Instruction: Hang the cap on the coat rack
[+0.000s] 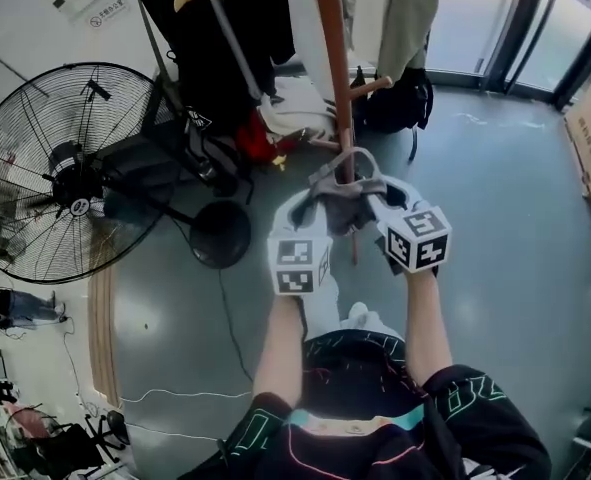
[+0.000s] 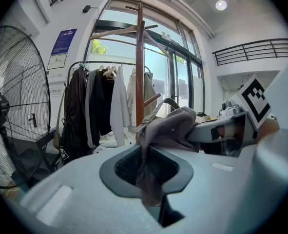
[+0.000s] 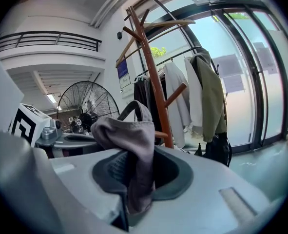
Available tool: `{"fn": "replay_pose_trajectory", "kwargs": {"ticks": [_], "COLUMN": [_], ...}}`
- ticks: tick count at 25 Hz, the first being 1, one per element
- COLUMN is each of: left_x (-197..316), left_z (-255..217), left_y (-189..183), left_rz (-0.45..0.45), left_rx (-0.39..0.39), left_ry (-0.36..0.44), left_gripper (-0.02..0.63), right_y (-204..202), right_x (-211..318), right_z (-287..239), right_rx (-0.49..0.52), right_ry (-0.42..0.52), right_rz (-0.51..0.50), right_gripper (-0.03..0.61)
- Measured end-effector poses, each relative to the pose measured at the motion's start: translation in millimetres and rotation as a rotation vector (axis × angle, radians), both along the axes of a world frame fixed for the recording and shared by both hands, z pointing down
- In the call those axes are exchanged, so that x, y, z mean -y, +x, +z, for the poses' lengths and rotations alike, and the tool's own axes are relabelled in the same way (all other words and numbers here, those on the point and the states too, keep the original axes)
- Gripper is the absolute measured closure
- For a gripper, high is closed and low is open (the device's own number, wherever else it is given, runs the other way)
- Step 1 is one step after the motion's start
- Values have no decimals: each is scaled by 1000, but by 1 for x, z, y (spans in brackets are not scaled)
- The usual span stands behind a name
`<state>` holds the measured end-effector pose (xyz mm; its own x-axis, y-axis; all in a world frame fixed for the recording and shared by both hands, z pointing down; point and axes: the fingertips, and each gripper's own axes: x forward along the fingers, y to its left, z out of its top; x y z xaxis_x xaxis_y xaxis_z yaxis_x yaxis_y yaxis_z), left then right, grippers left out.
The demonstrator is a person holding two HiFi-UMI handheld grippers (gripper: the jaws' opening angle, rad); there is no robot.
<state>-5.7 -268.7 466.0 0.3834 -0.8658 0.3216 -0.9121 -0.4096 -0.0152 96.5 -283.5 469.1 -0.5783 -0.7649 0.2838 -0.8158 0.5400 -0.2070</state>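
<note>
Cap position: The cap [image 1: 343,190] is held in the air between the two tongs, just in front of the coat rack [image 1: 333,58] and well above the floor [image 1: 515,198]. It has not yet been hung on any peg.
Left tongs: The left tongs [image 2: 146,172] are closed on a fold of the cap's cloth, which is seen pinched in the slot between the jaws.
Right tongs: The right tongs [image 3: 134,182] are likewise clamped on the cap's other side, with cloth drawn down between the jaws.
Reason for the two-sided hold: The crown is judged to be spread by the opposed grips, so that the opening or the rear strap [image 3: 134,105] can be presented to a peg rather than left collapsed.
Reason for the placement: The cap is carried close to the post, near a short upward-angled peg [image 3: 176,95], which is taken to be the likely target.
Cap material: Soft grey-brown fabric is shown, limp and creased, and bunched where it is gripped. The strap stands as a stiffer arched loop.
Rack material: A slim reddish-brown wooden post is seen, smooth and round, with slanted pegs branching off higher up.
Tongs surface: Pale, smooth moulded shells with dark ribbed pads are shown.
Surroundings: A black wire-guarded fan [image 1: 60,168] stands to the left, and garments [image 2: 100,106] are hung on a rail behind the rack.
</note>
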Motion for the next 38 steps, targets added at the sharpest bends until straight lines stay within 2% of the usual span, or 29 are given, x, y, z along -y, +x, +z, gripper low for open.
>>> {"fn": "replay_pose_trajectory", "kwargs": {"ticks": [10,18,29,38], "left_x": [40,71,104,123], "left_z": [31,56,79,104], "left_y": [8,9,6,4], "left_rz": [19,35,30,14], "left_rx": [-39,-20,-19,26], "left_ry": [-76,-129,-176,-235], "left_gripper": [568,568,566,565], "right_y": [8,8,-2,-5], "right_x": [33,64,94,113], "right_z": [28,54,77,103], "right_rx": [-40,-47,-78,-114], "right_ry": [-62,-124,-170,-223], "right_rz": [39,66,54,50], "right_gripper": [492,492,492,492]}}
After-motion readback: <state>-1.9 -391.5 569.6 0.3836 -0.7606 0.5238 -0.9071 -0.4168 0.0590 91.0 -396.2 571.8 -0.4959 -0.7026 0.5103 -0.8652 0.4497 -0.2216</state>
